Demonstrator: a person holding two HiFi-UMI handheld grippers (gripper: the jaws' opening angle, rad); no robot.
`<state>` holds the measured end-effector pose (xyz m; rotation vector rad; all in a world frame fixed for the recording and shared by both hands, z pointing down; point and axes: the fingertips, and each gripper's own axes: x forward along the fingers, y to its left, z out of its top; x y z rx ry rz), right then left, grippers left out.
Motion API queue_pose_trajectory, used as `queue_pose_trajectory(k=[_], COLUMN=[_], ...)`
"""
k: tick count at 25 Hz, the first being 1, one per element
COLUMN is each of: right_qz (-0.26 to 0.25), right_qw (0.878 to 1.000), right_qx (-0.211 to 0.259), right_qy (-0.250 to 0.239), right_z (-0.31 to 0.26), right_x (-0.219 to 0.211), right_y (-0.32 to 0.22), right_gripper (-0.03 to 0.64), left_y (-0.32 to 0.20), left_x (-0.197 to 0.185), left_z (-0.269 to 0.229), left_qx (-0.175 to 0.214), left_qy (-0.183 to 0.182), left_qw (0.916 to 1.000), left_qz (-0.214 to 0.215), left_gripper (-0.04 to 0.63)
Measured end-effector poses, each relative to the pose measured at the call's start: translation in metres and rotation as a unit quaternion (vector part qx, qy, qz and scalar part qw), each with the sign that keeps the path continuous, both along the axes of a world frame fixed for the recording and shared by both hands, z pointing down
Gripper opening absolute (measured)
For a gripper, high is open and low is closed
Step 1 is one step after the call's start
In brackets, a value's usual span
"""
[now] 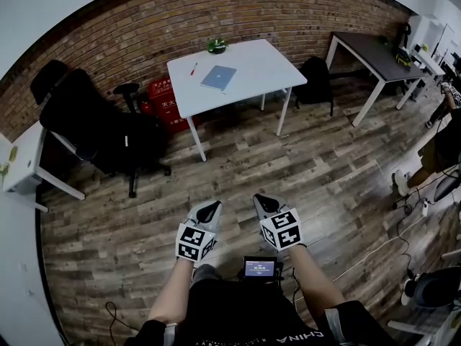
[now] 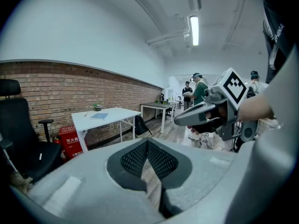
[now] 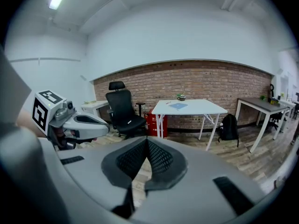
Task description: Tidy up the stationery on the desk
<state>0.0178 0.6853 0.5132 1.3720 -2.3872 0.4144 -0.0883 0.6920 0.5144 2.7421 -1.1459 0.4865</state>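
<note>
The left gripper (image 1: 209, 207) and the right gripper (image 1: 265, 202) are held side by side low in front of the person, above the wooden floor (image 1: 302, 171). In each gripper's own view the two mesh-faced jaws meet tip to tip. Both are fully closed and grip nothing.

The stationery lies well apart from them on the white desk (image 1: 256, 63), which stands at 12 o'clock in the head view against the brick wall (image 1: 288, 13). A blue notebook (image 1: 218, 77) lies flat near the middle of the desktop. A red pen (image 1: 194, 68) lies at 10 o'clock from it, near but not touching. A small potted plant (image 1: 217, 46) sits at 12 o'clock from the notebook, at the desk's far edge.

Red boxes (image 1: 164, 101) stand under the desk's left end, and a black backpack (image 1: 315, 80) sits on the floor at its right end. A black office chair (image 1: 101, 128) stands at 10 o'clock from the person, and a dark desk (image 1: 374, 52) at 2 o'clock. A small lit screen (image 1: 259, 267) sits at the person's waist.
</note>
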Motion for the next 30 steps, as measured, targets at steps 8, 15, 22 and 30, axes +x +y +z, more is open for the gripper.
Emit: queue_pose_trajectory(k=[8,15,22,30], right_qz=[0.010,0.034,0.054,0.065], right_qw=[1.000,0.999,0.998,0.997], right_qx=[-0.016,-0.024,-0.021,-0.032], right_qy=[-0.001,0.012,0.020,0.025], right_z=[0.016,0.019,0.006,0.010], right_x=[-0.002,-0.012,-0.034,-0.046], right_y=[-0.046,-0.120,-0.199,-0.242], right_gripper=[0.009,0.009,0.009,0.009], left_y=[-0.053,-0.137,-0.219,-0.266], left_x=[-0.004,-0.014,-0.034,-0.051], left_z=[0.016,0.024,0.016,0.025], left_qx=[-0.015,-0.023,-0.019,-0.034], left_qy=[0.003,0.010,0.012,0.016], left_qw=[0.9999,0.9992,0.9982,0.9974], left_qz=[0.004,0.031,0.056,0.062], left_gripper=[0.006,0.006,0.006,0.006])
